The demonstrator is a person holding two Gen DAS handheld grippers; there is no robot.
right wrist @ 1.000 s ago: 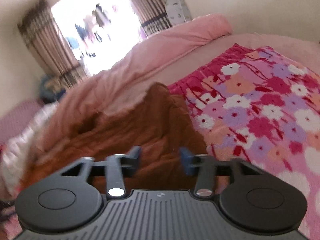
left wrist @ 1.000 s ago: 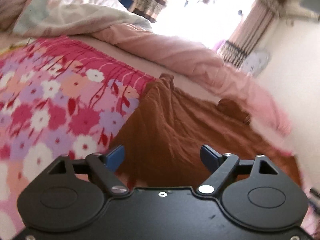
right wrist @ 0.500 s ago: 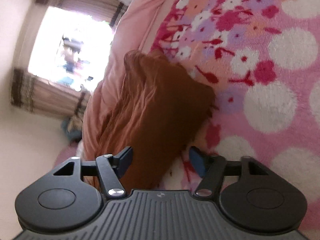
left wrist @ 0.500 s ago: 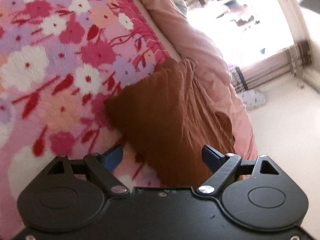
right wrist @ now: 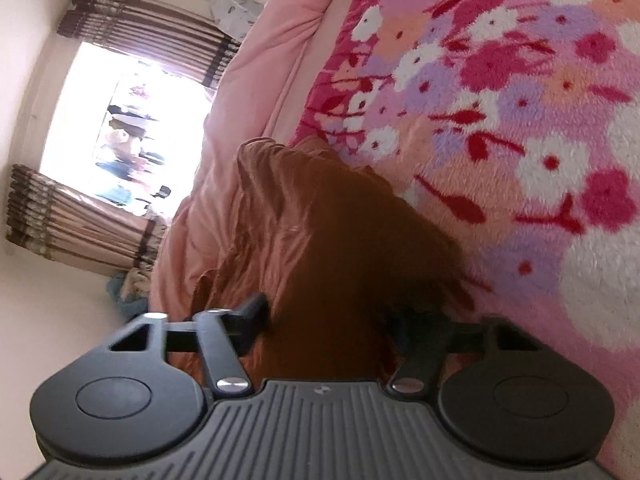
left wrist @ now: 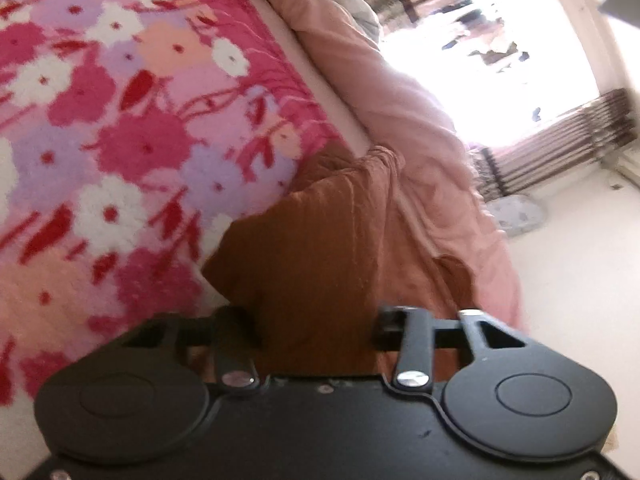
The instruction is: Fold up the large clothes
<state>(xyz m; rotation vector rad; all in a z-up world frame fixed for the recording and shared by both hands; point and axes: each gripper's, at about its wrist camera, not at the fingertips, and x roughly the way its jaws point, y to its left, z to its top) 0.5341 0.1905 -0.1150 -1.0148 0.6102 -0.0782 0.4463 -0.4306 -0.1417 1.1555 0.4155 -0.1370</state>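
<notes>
A rust-brown garment (left wrist: 320, 248) lies on the bed, partly on the floral blanket and partly against a pink quilt; it also shows in the right wrist view (right wrist: 320, 248). My left gripper (left wrist: 316, 332) is open, its jaws standing either side of the garment's near edge, with brown cloth between them. My right gripper (right wrist: 328, 320) is open the same way, straddling the near edge of the cloth. The fingertips are partly hidden by fabric and blur.
A pink, red and white floral blanket (left wrist: 100, 140) covers the bed, also in the right wrist view (right wrist: 520, 120). A rolled pink quilt (left wrist: 400, 112) runs along the far side. A bright window with striped curtains (right wrist: 120, 120) and a pale wall lie beyond.
Both grippers have tilted and dropped close to the garment's near edge. Their jaws now straddle the cloth, and the openings look a little narrower than before.
</notes>
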